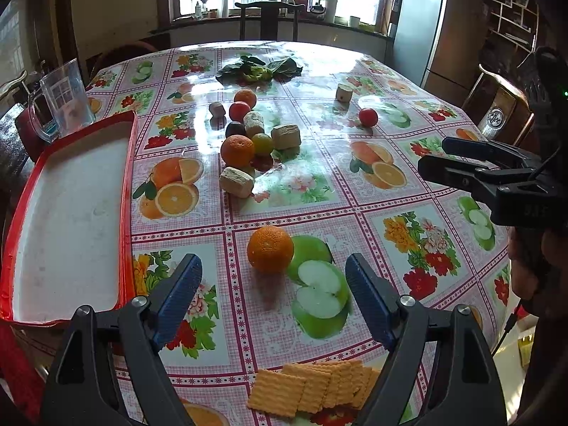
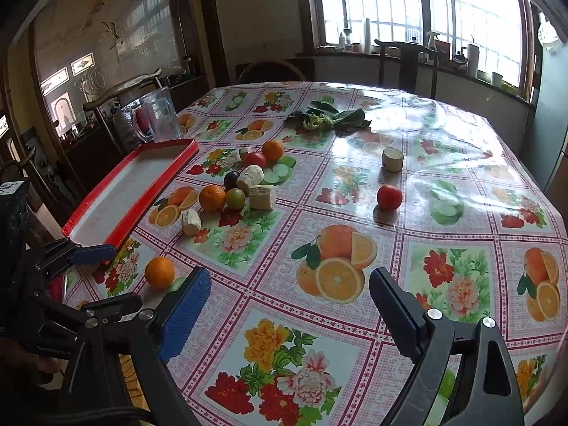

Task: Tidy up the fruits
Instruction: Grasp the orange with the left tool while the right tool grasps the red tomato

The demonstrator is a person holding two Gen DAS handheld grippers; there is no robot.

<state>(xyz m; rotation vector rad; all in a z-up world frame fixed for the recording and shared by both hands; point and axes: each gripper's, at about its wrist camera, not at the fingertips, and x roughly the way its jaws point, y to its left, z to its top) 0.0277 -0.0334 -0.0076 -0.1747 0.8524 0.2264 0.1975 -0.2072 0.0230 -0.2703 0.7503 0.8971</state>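
Glossy tablecloth [image 1: 319, 191] is shown strewn with fruit; a firm, round orange [image 1: 270, 249], likely to roll, is framed by the wide-open, empty left gripper [image 1: 273, 296], best taken across its middle; the right gripper [image 2: 289, 314] is likewise held open and empty.

On my table: three oranges [image 1: 270, 249], two tomatoes [image 1: 368, 116], five beige blocks [image 1: 286, 136], one red tray [image 1: 67, 220].

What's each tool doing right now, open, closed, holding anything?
Left tool: open, holding nothing; an orange lies just ahead.
Right tool: open, empty.
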